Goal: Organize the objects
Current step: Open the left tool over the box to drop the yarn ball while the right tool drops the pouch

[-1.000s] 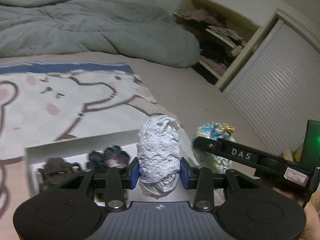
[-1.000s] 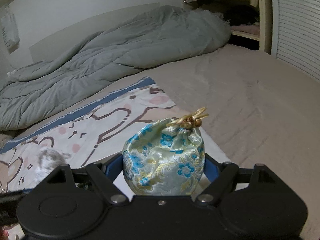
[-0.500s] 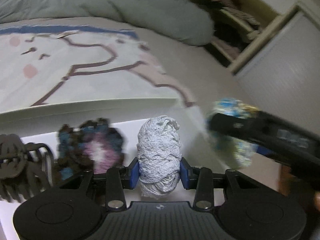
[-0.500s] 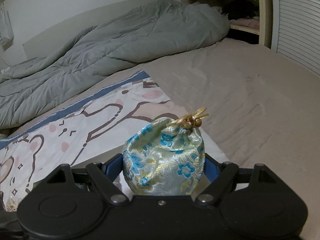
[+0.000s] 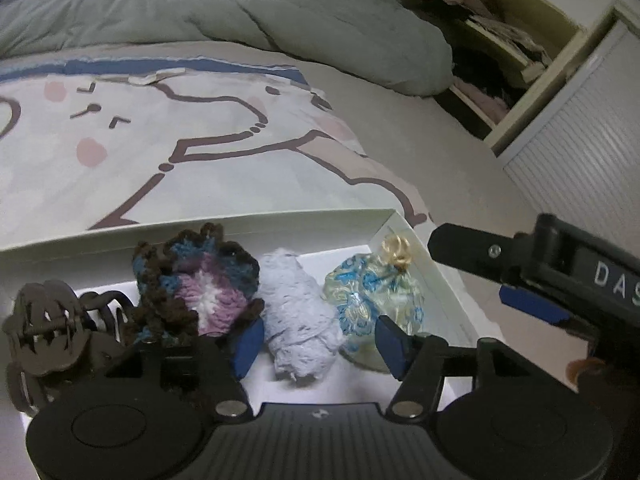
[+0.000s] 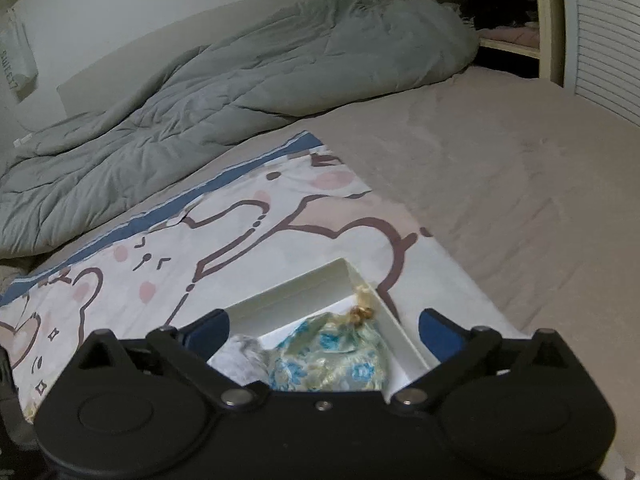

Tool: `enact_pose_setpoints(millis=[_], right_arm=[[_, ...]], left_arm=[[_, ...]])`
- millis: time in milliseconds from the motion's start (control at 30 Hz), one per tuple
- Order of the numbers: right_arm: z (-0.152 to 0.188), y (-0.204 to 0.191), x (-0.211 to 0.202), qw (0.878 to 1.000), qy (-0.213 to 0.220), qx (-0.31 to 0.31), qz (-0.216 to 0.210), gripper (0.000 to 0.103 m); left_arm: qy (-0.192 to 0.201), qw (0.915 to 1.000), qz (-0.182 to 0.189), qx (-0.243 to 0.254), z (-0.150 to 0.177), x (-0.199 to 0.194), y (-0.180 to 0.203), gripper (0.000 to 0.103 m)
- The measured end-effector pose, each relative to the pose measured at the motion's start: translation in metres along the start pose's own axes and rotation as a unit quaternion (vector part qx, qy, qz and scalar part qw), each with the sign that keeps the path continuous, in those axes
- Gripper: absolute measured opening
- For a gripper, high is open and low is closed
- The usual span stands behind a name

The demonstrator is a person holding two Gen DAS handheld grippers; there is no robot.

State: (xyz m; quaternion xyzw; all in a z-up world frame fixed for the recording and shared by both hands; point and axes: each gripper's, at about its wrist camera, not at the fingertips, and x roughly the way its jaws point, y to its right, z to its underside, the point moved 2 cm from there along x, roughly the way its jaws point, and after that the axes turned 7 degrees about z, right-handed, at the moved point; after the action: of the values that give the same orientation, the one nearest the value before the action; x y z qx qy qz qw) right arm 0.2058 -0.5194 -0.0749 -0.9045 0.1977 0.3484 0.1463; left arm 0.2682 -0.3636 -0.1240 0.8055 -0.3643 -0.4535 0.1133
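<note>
A shallow white box (image 5: 224, 222) lies on the bed. Inside it, left to right, sit a dark hair claw (image 5: 44, 330), a brown, blue and purple crochet piece (image 5: 200, 284), a white yarn bundle (image 5: 298, 316) and a blue-and-gold brocade pouch (image 5: 376, 296). My left gripper (image 5: 320, 346) straddles the yarn bundle with its jaws opening, pads clear of it. My right gripper (image 6: 324, 330) hangs over the pouch (image 6: 332, 360) with its jaws opening wide, touching nothing. The right gripper's body (image 5: 560, 276) shows at the right in the left wrist view.
The box (image 6: 304, 284) rests on a cartoon-bear blanket (image 5: 160, 140) over a beige sheet (image 6: 500, 200). A grey duvet (image 6: 240, 80) is heaped at the back. Open shelves with clothes (image 5: 488, 52) and a slatted door (image 5: 580, 140) stand to the right.
Both grippers came down to the box and let go: the yarn bundle and the pouch now lie in it, side by side, with the jaws spread apart.
</note>
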Motion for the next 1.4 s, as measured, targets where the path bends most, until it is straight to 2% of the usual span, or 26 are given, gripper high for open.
enact_pose_setpoints(millis=[367,800,933,1100,1400], right_arm=[[-0.001,0.007,-0.016,1.000,-0.007,0.007,-0.009,0.102],[-0.001,0.003,-0.068,0.999,0.016,-0.013,-0.038,0.102],[0.001,0.002,-0.082,0.999,0.019,-0.022,-0.039,0.102],[0.006,0.004,-0.095,0.999,0.023,-0.017,-0.037,0.102],[0.016,-0.001,-0.118,0.998,0.031,-0.037,-0.035,0.102]], left_arm=[[-0.002,0.9993,-0.024,0.030,-0.002,-0.027,0.016,0.062],[0.015,0.9974,-0.047,0.053,-0.002,-0.085,0.029,0.064],[0.021,0.9962,-0.058,0.062,0.001,-0.100,0.033,0.074],[0.023,0.9947,-0.070,0.071,0.006,-0.120,0.031,0.083],[0.049,0.9923,-0.089,0.070,0.008,-0.160,0.022,0.102]])
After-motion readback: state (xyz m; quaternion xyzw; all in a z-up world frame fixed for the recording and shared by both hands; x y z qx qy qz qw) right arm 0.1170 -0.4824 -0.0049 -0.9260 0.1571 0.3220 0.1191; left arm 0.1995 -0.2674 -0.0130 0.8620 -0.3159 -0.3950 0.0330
